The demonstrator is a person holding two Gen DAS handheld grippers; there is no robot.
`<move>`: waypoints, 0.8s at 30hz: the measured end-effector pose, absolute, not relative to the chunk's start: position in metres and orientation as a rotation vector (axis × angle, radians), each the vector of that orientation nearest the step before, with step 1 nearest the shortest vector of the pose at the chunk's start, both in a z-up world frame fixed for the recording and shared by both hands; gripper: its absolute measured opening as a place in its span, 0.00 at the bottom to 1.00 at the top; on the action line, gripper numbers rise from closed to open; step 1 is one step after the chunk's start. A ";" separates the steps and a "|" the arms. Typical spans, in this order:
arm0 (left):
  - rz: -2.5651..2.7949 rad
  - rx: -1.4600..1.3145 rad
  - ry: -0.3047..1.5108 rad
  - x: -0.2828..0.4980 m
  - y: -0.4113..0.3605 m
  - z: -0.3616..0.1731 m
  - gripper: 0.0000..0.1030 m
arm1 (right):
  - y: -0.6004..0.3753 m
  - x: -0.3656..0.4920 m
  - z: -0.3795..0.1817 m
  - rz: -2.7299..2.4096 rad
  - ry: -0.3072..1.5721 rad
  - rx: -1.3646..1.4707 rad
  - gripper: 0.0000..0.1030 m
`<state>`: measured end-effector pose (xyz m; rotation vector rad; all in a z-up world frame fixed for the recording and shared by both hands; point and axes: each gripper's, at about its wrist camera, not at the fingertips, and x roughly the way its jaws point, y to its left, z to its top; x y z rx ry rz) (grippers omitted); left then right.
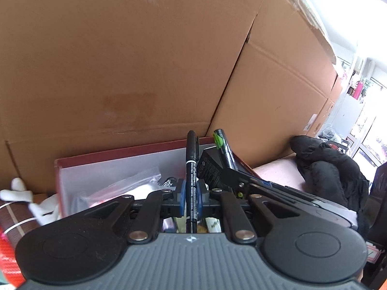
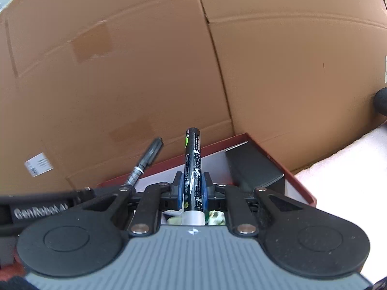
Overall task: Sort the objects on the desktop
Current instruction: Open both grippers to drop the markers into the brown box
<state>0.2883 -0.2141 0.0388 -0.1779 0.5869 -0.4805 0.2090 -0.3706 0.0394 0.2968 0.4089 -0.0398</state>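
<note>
Both tongs are clamped shut: your left tongs [image 1: 191, 197] grip a thin black marker pen [image 1: 191, 169], your right tongs [image 2: 192, 193] a fatter black paint marker [image 2: 192, 169]. Each marker stands upright over the red box [image 1: 121, 153] against the cardboard cartons [image 1: 121, 60]. You seem mid-carry; next, lower both into the box and release.

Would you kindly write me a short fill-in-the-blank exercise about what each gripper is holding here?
1. The left gripper is shut on a slim black ____.
2. The right gripper grips a thick marker that has a ____ stripe near its top.
3. Behind both grippers stands a red-rimmed box in front of large ____ cartons.

Missing words: pen; green; cardboard
</note>
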 end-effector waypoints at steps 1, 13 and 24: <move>-0.484 -0.177 0.590 0.292 -0.217 0.037 0.08 | -0.374 0.215 0.037 -0.043 0.412 0.296 0.13; -0.458 -0.192 0.488 0.291 -0.208 0.032 0.82 | -0.401 0.232 0.011 -0.067 0.404 0.380 0.54; -0.482 -0.215 0.478 0.277 -0.192 0.036 0.98 | -0.400 0.216 0.007 -0.168 0.371 0.425 0.99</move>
